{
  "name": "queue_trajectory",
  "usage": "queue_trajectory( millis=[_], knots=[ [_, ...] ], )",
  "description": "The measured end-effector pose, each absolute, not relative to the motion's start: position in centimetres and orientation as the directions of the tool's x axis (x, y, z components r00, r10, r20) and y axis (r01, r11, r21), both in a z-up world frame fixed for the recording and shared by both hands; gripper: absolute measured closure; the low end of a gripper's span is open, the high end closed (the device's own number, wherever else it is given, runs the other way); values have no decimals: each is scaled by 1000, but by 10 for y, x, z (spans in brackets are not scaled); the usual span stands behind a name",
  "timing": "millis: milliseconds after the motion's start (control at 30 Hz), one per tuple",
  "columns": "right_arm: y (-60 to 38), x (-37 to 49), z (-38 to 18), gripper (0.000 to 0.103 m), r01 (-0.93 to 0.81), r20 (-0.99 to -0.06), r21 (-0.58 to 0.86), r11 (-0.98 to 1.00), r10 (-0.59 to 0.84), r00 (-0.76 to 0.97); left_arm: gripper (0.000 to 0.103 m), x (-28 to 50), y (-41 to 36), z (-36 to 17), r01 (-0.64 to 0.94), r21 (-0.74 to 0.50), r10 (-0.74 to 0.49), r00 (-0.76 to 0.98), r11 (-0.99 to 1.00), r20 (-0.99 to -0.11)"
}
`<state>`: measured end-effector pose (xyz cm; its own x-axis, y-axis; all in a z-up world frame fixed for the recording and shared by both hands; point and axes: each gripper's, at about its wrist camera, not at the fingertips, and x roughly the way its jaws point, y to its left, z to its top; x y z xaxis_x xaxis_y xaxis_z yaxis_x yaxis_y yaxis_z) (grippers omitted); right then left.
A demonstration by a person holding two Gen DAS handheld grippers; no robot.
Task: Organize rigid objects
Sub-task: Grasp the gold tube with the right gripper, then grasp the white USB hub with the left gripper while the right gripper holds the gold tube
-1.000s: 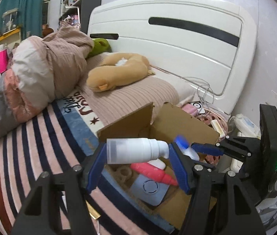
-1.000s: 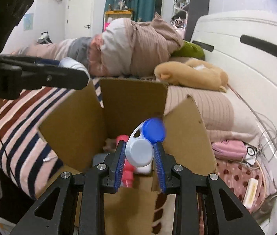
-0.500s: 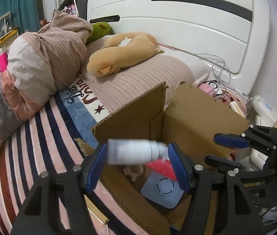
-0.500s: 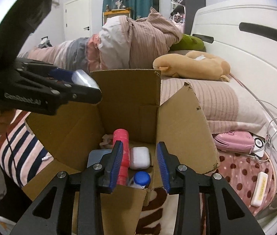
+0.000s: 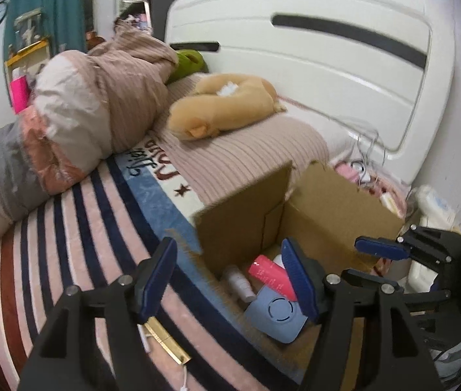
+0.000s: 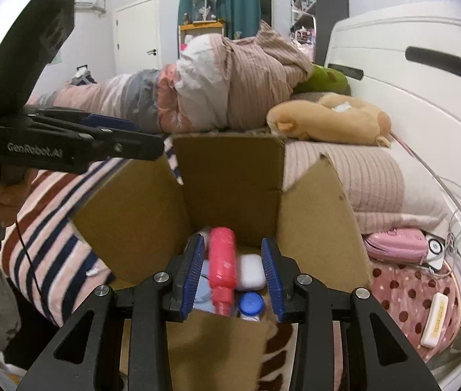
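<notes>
Over the open cardboard box [image 6: 230, 179] at the bed's edge, both tools hang empty: left gripper [image 5: 230, 280] spread wide, right gripper [image 6: 233, 273] spread too. Drop-off step looks done; next calls for fetching another item. Inside: glossy pink tube [image 6: 222, 267], white bottle [image 5: 240, 282], smooth white case [image 6: 250, 272], blue cap [image 6: 251, 303], flat blue gadget [image 5: 277, 314] w/ rounded corners.

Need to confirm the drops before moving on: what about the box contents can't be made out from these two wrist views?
- White bottle: left wrist view, blurred, base hidden by box wall.
- Blue-capped bottle: right wrist view, body hidden by the near flap.
- Box floor: mostly covered by pink bottle and blue device.
</notes>
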<state>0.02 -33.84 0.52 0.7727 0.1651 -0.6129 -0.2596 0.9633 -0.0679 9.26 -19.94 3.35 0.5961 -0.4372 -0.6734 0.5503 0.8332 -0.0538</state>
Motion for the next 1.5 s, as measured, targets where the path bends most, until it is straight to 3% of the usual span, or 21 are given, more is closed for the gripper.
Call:
queue_trajectory(
  millis=[300,500,633,800,900,1100,1333,1500],
  knots=[
    [-243,-6,26,71,-427,-570,-65,902,317,758,37,76,-89,33,409,-112,-380,668,906,-640],
    [-172,8,-3,71,-520,-645,-20,854,386,659,36,67,-19,-4,305,-153,-326,672,940,-665],
    [-149,29,-45,71,-499,-726,4,867,346,595,36,68,12,-38,253,-190,-312,647,949,-696],
    [-148,69,-110,71,-375,-798,-41,926,196,570,36,71,27,-73,222,-231,-320,609,947,-726],
    [-154,88,-133,87,-325,-805,-105,940,112,583,36,75,26,-83,219,-245,-328,591,945,-737],
    [-158,107,-141,91,-310,-808,-165,936,52,587,36,84,22,-94,222,-251,-334,571,942,-750],
    [-166,131,-158,88,-291,-861,-103,951,62,505,36,86,16,-94,234,-248,-339,566,940,-752],
    [-166,120,-151,90,-299,-836,-98,949,85,543,36,83,17,-90,235,-256,-346,567,938,-747]
  ],
)
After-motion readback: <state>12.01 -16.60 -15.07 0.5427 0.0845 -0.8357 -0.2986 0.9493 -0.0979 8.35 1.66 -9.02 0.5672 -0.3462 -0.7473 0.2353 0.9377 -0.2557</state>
